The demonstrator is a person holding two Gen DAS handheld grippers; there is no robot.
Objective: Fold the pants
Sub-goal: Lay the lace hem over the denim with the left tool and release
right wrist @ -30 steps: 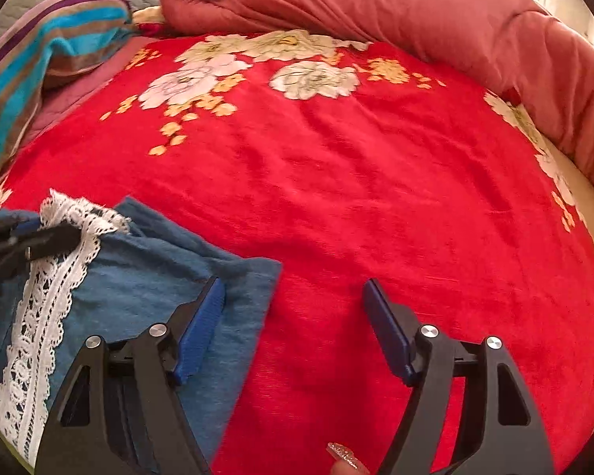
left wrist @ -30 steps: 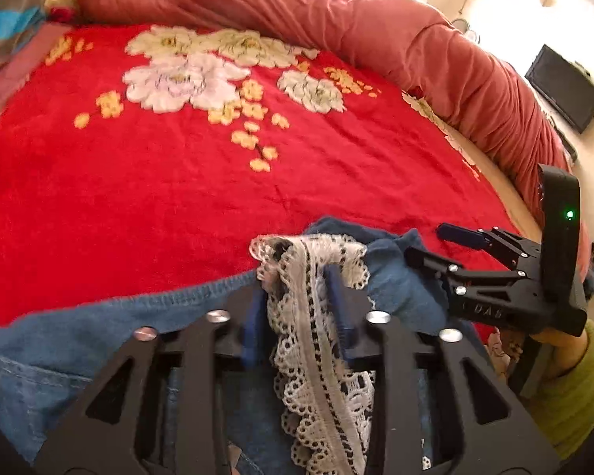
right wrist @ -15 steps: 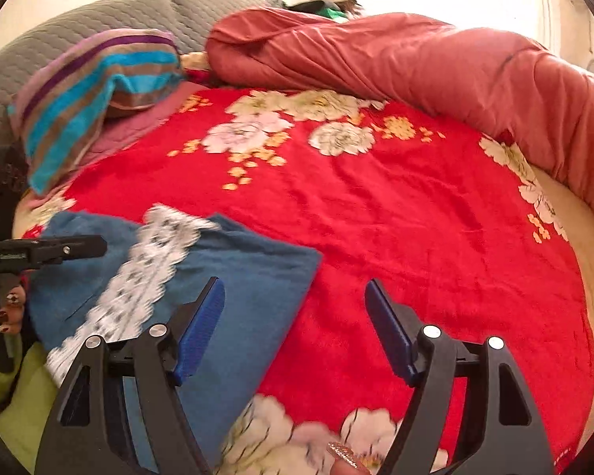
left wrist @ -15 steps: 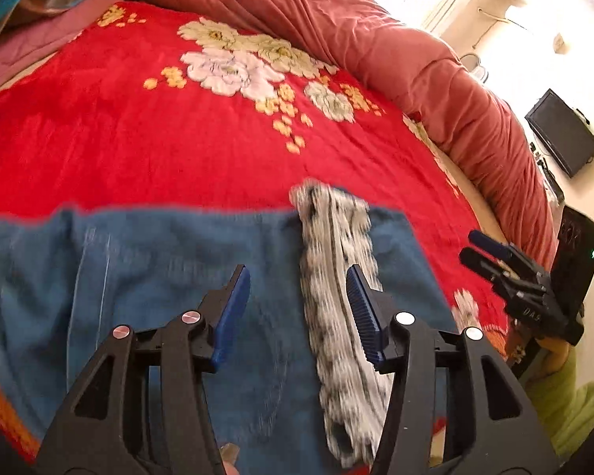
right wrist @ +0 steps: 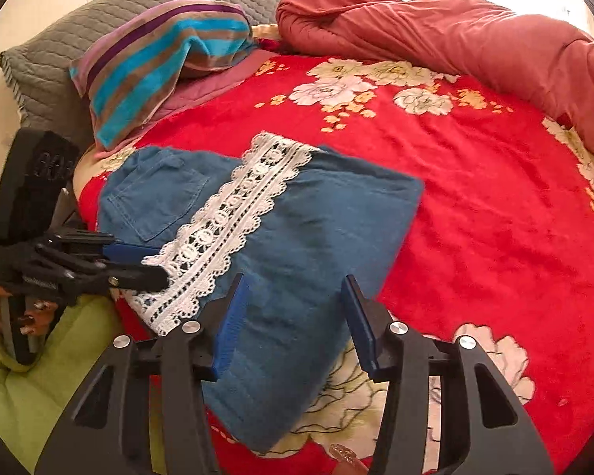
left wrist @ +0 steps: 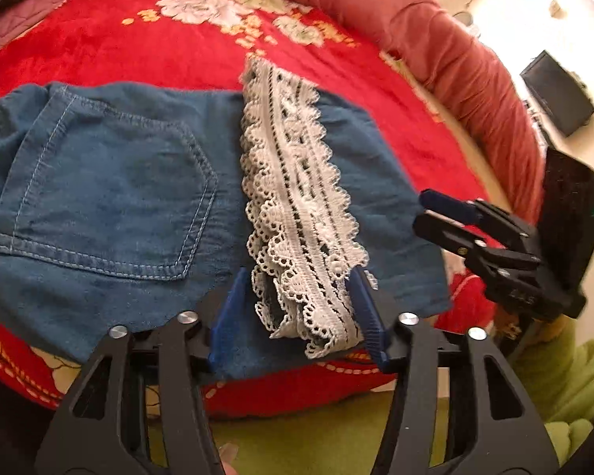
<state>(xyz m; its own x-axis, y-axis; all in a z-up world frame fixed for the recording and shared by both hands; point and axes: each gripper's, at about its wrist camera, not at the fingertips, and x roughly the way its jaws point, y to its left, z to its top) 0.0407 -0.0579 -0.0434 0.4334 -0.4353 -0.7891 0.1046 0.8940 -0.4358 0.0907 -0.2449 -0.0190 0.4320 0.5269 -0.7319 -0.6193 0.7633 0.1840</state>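
Blue denim pants [left wrist: 111, 198] w/ back pocket up lie folded flat on red floral blanket, near its front edge; white lace trim [left wrist: 297, 198] runs across the top.

A red floral blanket [right wrist: 475, 206] covers the bed; a striped pillow [right wrist: 158, 59], grey cushion [right wrist: 59, 51] and pink quilt [right wrist: 455, 35] lie beyond.

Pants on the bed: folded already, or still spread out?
Folded. The pants lie as a compact block on the red blanket, lace trim across the top, no legs extending.
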